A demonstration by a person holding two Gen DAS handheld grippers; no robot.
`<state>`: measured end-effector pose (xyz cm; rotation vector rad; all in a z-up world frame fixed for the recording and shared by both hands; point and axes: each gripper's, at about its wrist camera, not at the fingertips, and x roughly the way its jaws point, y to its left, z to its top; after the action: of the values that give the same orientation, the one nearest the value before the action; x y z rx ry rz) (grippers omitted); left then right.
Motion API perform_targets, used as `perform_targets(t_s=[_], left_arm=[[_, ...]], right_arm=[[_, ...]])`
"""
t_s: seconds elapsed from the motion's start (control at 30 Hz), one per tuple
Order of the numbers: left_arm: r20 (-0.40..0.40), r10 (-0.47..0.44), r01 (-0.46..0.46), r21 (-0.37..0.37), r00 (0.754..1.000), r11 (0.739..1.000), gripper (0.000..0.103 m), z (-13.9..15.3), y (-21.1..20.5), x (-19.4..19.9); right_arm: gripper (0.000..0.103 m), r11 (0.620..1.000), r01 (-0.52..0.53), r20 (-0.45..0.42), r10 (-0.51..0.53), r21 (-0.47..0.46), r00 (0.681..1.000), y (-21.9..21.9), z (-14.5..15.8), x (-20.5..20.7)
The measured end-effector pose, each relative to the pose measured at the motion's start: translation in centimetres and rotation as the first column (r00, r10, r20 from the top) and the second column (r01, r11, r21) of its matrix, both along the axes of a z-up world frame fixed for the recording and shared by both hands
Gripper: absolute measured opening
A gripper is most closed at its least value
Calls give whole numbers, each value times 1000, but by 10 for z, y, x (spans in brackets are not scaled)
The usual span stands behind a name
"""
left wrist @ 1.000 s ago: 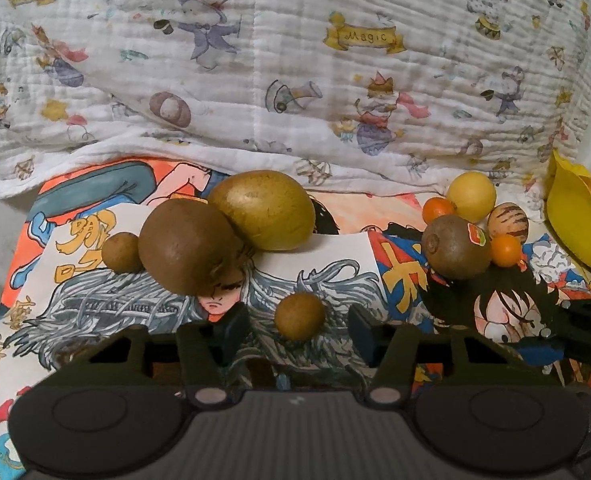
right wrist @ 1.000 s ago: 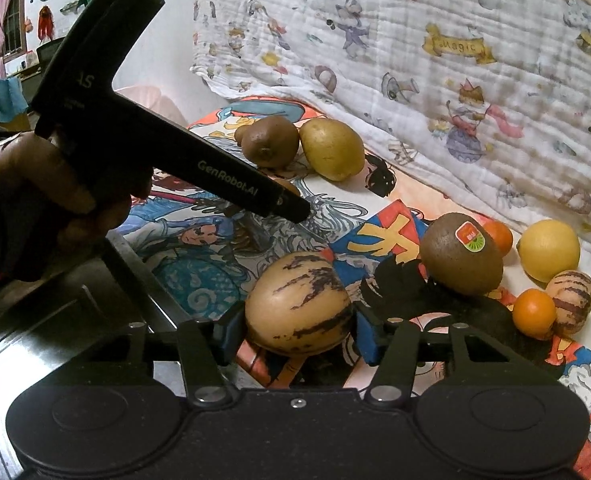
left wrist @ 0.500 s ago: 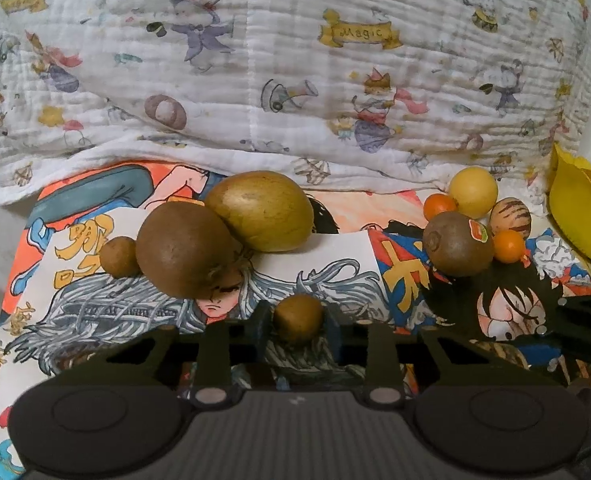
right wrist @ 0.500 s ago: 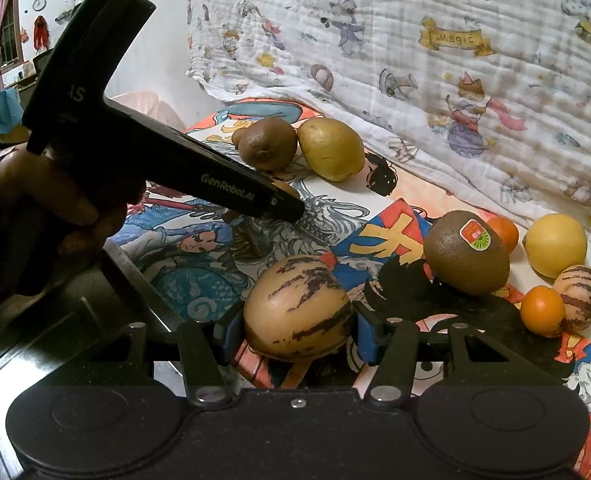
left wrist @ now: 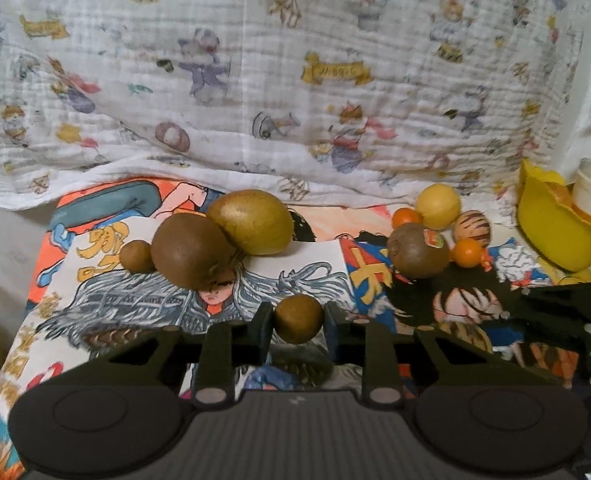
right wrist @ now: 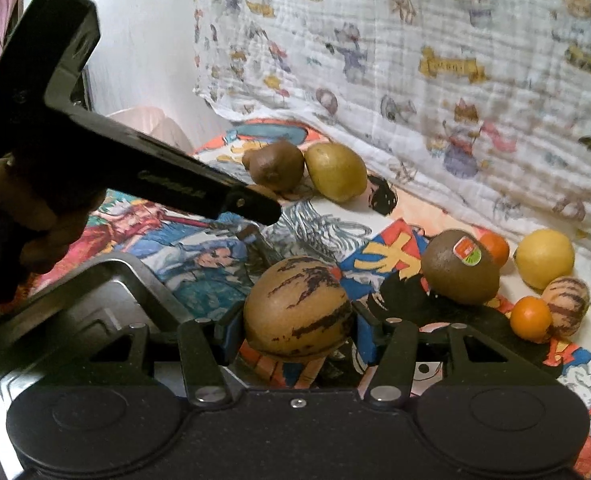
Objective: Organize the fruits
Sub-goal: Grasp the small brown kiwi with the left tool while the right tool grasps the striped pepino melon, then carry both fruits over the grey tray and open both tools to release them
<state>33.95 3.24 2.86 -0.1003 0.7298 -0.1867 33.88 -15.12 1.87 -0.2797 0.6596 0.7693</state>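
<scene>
My left gripper (left wrist: 298,322) is shut on a small round brown fruit (left wrist: 298,317) and holds it just above the comic-print cloth (left wrist: 295,256). Behind it lie a large brown kiwi (left wrist: 191,254), a yellow-green fruit (left wrist: 251,222) and another small brown fruit (left wrist: 135,256). My right gripper (right wrist: 297,322) is shut on a tan fruit with dark stripes (right wrist: 297,308), held over the cloth's near edge. In the right wrist view the left gripper (right wrist: 261,206) reaches in from the left, with a hand on its grip.
To the right a stickered kiwi (left wrist: 417,250), a lemon (left wrist: 437,206), a small striped fruit (left wrist: 472,226) and two small oranges (left wrist: 468,253) cluster together. A yellow bowl (left wrist: 555,224) stands far right. A black tray (right wrist: 95,300) lies near left. A cartoon-print blanket (left wrist: 295,80) rises behind.
My left jaws closed on the small brown fruit, then lifted it slightly off the cloth. The right gripper kept still with the striped fruit.
</scene>
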Motion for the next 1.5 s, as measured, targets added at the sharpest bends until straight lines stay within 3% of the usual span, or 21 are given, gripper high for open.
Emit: perform_targets(t_s=[0.6, 1.03, 1.5], left_arm=[[21, 45, -43, -71, 999, 997, 29, 30, 7, -127], [-15, 62, -63, -84, 998, 994, 29, 15, 9, -198], [-44, 55, -57, -66, 998, 996, 30, -5, 5, -226]], right_arm=[[56, 995, -96, 35, 95, 40, 995, -8, 33, -98], [56, 989, -144, -43, 145, 45, 988, -8, 17, -156], [56, 988, -146, -103, 149, 41, 983, -4, -3, -169]])
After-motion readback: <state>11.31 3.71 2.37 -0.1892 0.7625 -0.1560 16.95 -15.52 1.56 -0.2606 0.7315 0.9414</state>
